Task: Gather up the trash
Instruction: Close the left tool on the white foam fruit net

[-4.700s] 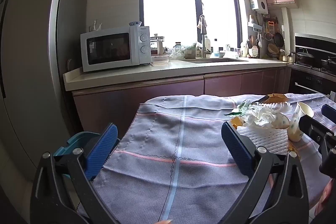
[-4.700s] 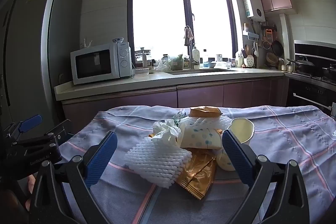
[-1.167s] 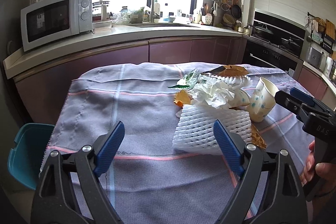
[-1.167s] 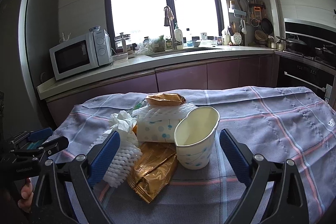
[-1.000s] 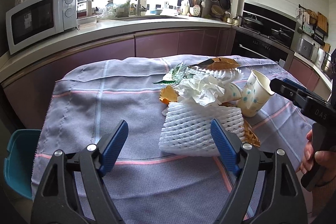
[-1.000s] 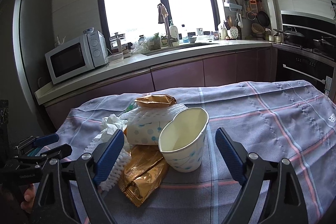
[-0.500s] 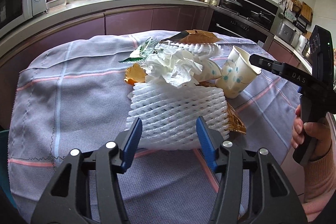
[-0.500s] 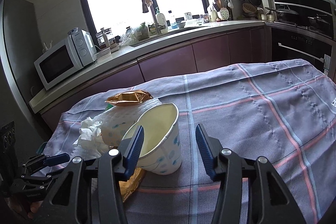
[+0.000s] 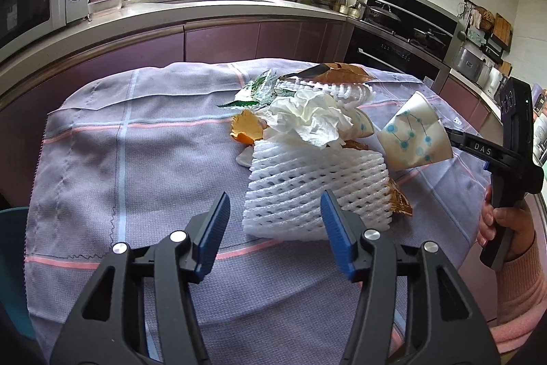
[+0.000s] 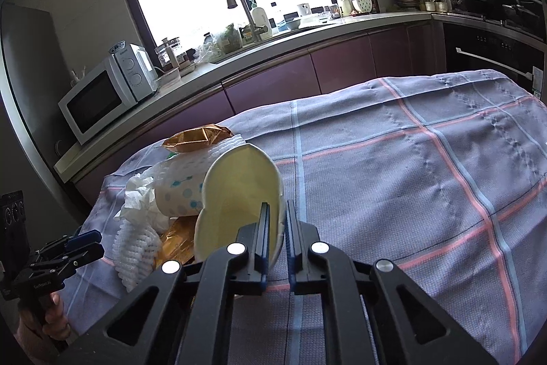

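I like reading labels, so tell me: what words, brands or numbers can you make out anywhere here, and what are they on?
"DAS": white letters on the arm of the right gripper, seen from the left wrist.
A small white print on the left gripper in the right wrist view: too small to read.
The brand on the microwave, above its dials: too blurred to read.
The paper cup bears only blue dots, no words.

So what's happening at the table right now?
A person is clearing a trash pile off the cloth-covered table. The right gripper is shut on the wall of the dotted paper cup, tipping it. The left gripper is empty, its jaws opening in front of the white foam net. Crumpled tissue and a gold wrapper still lie in the pile.
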Demonstrator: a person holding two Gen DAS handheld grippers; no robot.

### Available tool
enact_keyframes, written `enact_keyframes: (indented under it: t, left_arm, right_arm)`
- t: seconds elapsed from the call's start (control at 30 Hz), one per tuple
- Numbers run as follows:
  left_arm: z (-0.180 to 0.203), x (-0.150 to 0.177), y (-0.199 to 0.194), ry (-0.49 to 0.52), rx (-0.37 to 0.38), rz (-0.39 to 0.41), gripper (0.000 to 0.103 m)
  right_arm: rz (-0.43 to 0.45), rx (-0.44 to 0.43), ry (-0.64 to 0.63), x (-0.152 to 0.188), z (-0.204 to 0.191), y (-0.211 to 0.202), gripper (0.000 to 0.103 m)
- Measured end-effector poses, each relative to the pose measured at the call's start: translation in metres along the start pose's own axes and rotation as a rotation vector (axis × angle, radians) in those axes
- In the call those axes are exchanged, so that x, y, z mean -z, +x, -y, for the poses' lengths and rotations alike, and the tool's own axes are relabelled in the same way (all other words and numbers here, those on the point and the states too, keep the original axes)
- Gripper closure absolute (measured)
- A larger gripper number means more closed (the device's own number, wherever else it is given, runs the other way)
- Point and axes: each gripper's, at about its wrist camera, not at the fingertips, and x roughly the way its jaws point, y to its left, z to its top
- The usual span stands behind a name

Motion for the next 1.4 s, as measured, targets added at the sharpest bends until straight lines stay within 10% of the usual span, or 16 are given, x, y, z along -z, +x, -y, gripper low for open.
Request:
enact_keyframes:
  t: [0.27,0.67,0.97,1.1,1.4]
  left_arm:
    - [-0.007,-0.002,0.020,-0.033,0.070,-0.064,0.047]
    - [0.005,0.009,0.012,-0.022,0.088,-0.066,0.097]
    - [0.013,0.019,-0.002,-0.003,0.149,-0.066,0.097]
    - [0.018,0.024,0.003,0.010,0.166,-0.098,0.068]
    - [0.021,0.027,0.021,-0.010,0.170,-0.132,0.071]
  right_arm:
    - [-0.006,-0.009,0.001,0.006,0.001,-0.001,0.098]
    - [0.004,-0.030,-0.005,0.008,-0.002,-0.003,0.098]
    - [0.016,-0.042,-0.004,0.008,-0.006,-0.006,0.098]
    - [0.008,-0.048,-0.004,0.012,-0.009,-0.004,0.098]
    - [0.002,-0.066,-0.011,0.016,-0.015,-0.004,0.098]
